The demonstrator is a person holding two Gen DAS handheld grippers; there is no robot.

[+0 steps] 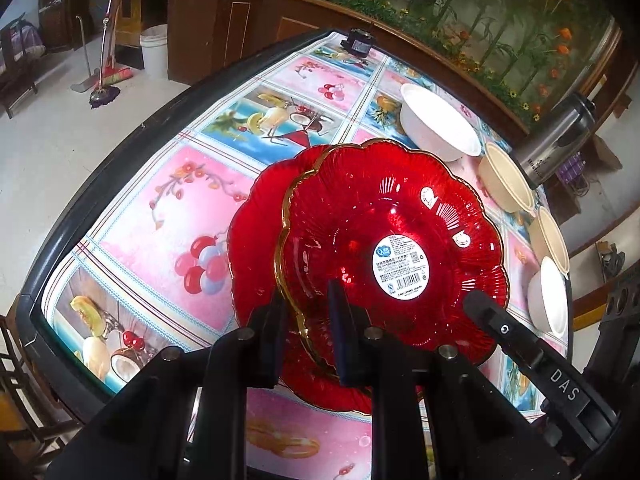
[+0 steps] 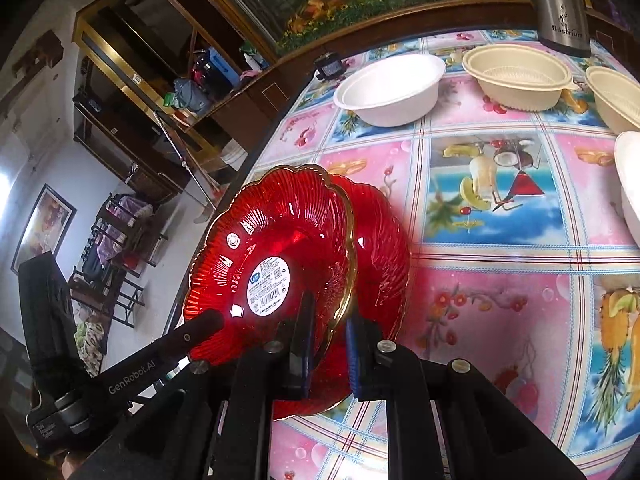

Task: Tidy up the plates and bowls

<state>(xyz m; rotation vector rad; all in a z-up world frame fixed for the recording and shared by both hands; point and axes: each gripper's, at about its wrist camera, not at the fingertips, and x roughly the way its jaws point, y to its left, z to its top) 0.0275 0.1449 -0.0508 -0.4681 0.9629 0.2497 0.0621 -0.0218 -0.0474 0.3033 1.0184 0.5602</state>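
Two red glass plates with wavy gold rims are here. The upper red plate, with a white label at its centre, is tilted over the lower red plate, which lies on the table. My left gripper is shut on the upper plate's near rim. My right gripper is shut on its rim on the opposite side. In the left wrist view the right gripper's finger reaches over the plate from the right. Whether the two plates touch I cannot tell.
The table has a fruit-print cloth and a dark raised edge. A white bowl, two cream bowls and another white bowl stand behind and to the right. A steel flask stands behind them.
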